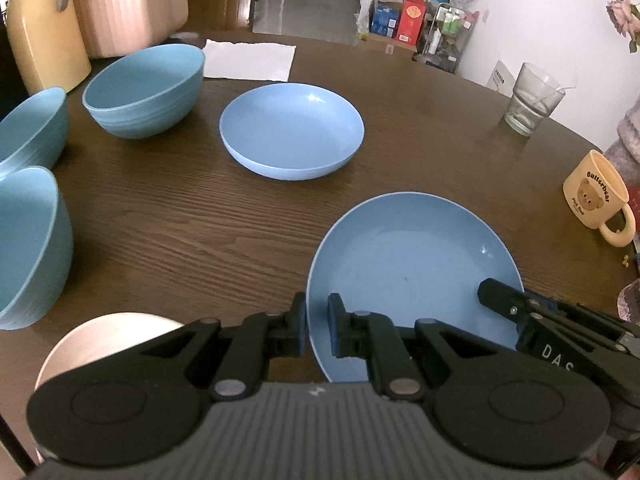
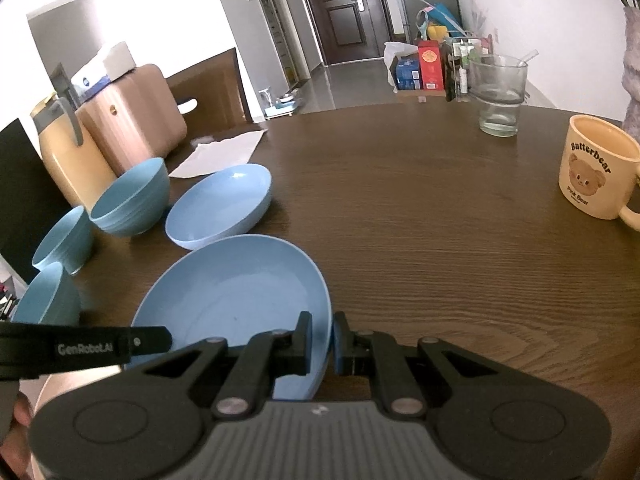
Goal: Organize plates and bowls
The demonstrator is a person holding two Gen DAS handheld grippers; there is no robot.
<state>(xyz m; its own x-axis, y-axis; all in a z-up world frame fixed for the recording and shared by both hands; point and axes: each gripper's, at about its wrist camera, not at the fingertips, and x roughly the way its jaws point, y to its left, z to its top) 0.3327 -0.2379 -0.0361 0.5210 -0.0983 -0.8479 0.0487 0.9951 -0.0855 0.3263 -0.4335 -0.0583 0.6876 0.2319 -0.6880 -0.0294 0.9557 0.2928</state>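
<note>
Both grippers hold one light blue plate (image 1: 412,268) (image 2: 232,292) over the near part of the brown table (image 1: 180,220). My left gripper (image 1: 318,326) is shut on its left rim. My right gripper (image 2: 332,340) is shut on the opposite rim and shows in the left wrist view as a black finger (image 1: 500,296) reaching in over that rim. A second light blue plate (image 1: 292,130) (image 2: 220,204) rests farther back. Three deeper blue bowls (image 1: 144,88) (image 1: 32,124) (image 1: 28,240) stand along the left side.
A cream bear mug (image 1: 596,196) (image 2: 596,168) and a drinking glass (image 1: 534,98) (image 2: 498,96) stand at the right. At the back left are a white cloth (image 1: 248,60), a yellow jug (image 1: 44,40) and a pink ribbed case (image 1: 128,4).
</note>
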